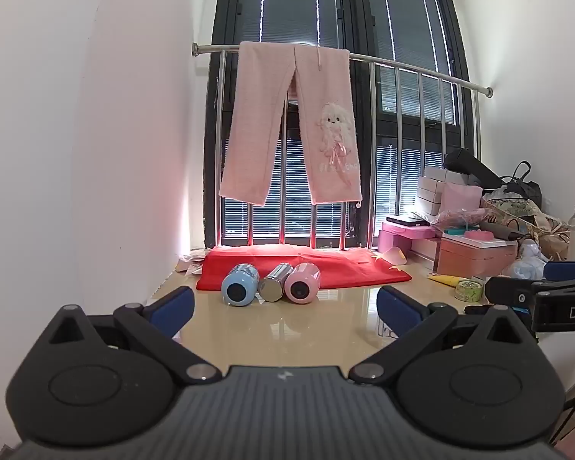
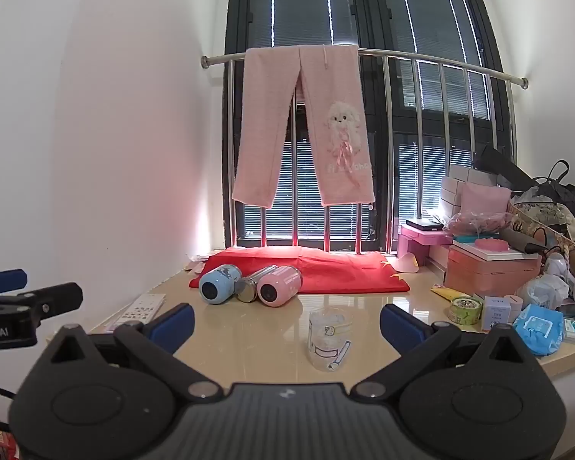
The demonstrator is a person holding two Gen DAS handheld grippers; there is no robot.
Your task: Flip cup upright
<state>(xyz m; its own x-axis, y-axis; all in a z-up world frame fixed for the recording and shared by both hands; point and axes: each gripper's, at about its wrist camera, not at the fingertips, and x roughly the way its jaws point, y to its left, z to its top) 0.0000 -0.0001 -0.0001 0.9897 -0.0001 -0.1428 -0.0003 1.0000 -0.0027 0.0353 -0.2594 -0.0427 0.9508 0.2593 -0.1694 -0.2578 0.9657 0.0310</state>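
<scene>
A clear glass cup (image 2: 329, 339) with cartoon stickers stands on the beige tabletop (image 2: 249, 329), wider end at the top, just ahead of my right gripper (image 2: 287, 326), between its open blue fingers. The cup's rim cannot be told apart. My left gripper (image 1: 283, 306) is open and empty over the tabletop (image 1: 287, 318); the cup does not show in its view. Each gripper shows at the edge of the other's view.
A blue bottle (image 2: 217, 283), a steel bottle (image 2: 253, 284) and a pink bottle (image 2: 279, 286) lie on their sides by a red cloth (image 2: 345, 272). Boxes, bags and a tape roll (image 2: 464, 309) crowd the right. Pink trousers (image 2: 306, 126) hang on a window rail.
</scene>
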